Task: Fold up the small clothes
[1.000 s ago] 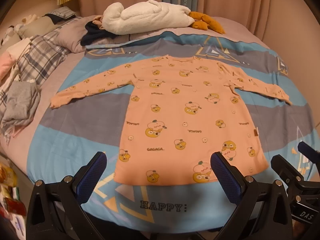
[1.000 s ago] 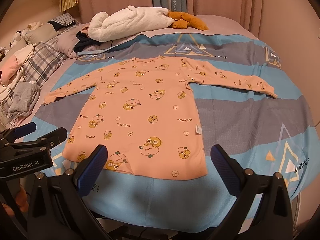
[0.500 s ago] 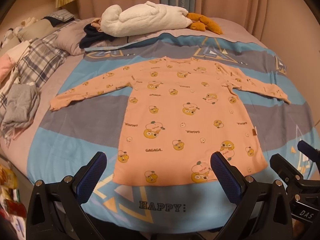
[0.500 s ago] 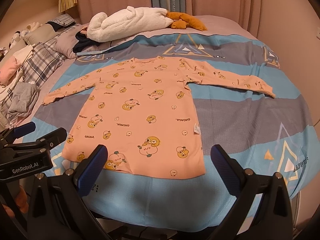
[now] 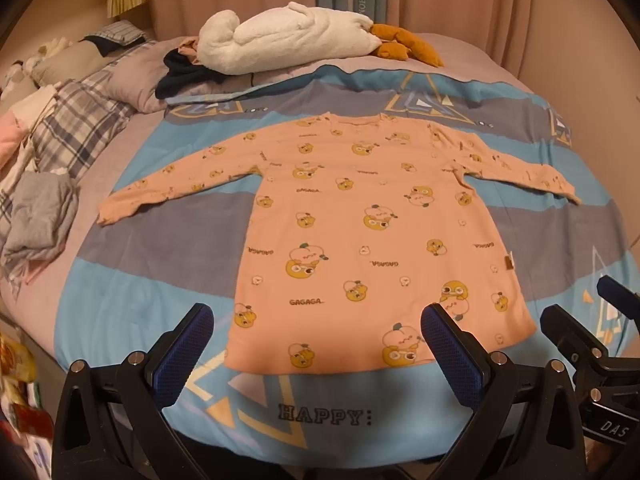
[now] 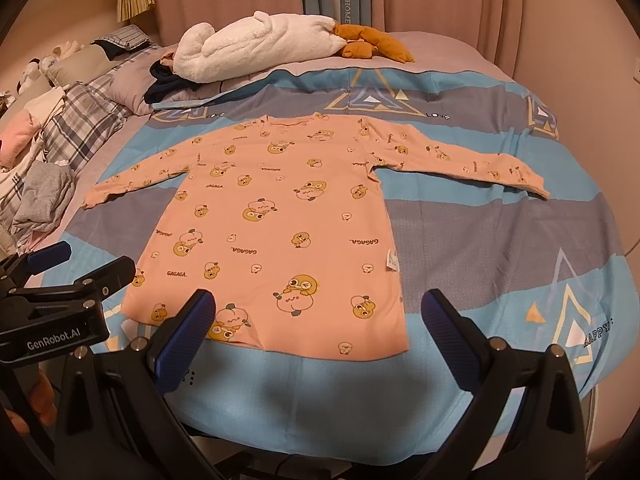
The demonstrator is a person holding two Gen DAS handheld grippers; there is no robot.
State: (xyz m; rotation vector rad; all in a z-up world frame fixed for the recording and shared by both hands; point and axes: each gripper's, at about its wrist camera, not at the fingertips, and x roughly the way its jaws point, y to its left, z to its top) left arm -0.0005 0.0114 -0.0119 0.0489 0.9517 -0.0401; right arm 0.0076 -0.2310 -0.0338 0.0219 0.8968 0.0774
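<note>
Looking along my left gripper (image 5: 316,330), I lose the near hem of the peach long-sleeved top printed with yellow cartoon ducks (image 5: 360,232) partly behind the right blue-padded finger (image 5: 448,352); my right gripper (image 6: 318,320) covers the hem's near left corner the same way. Only a fingertip of a hand (image 6: 38,404) shows, low at the left edge. Both sets of jaws stand wide apart, holding nothing, above the near edge of the blue and grey striped bed cover (image 6: 500,240). The top lies flat in the middle of that cover, sleeves spread left and right, neckline at the far side, a small tag on its right side seam. A white fluffy blanket (image 5: 288,36) sits far behind it.
</note>
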